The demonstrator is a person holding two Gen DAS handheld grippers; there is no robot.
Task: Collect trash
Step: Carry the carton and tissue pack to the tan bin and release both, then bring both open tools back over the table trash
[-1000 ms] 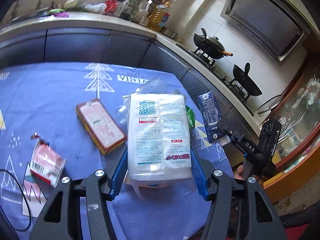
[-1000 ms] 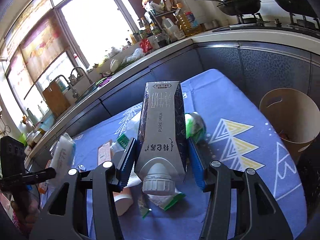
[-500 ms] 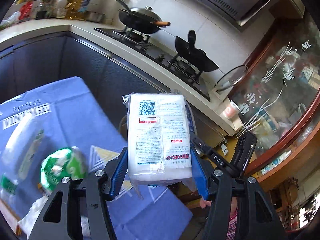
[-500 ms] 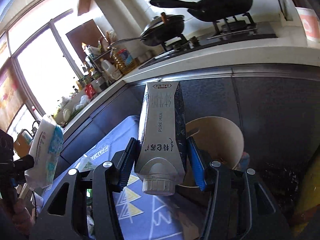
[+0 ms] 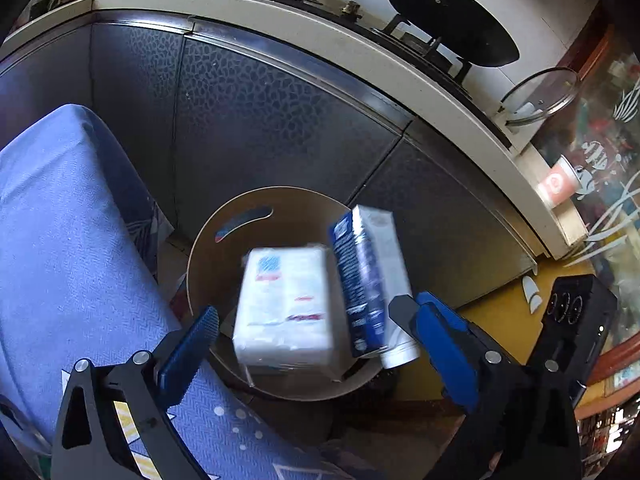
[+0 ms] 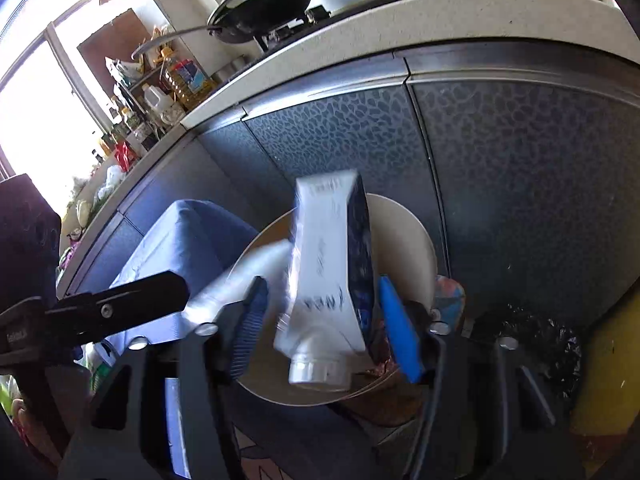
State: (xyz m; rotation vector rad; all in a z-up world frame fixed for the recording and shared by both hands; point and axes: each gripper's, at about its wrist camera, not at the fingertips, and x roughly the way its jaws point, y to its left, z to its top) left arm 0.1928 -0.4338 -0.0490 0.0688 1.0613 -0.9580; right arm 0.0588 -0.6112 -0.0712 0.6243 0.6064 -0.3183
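Blue-white milk carton [image 6: 332,272] upright, cap down, over bin [image 6: 416,232]

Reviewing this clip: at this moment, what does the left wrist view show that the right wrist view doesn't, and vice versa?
Only the left wrist view shows the white tissue pack face-on over the bin, a glass lid and the open left gripper. Only the right wrist view shows the window, the bottle shelf and the open right gripper. Both show the milk carton blurred above the bin.
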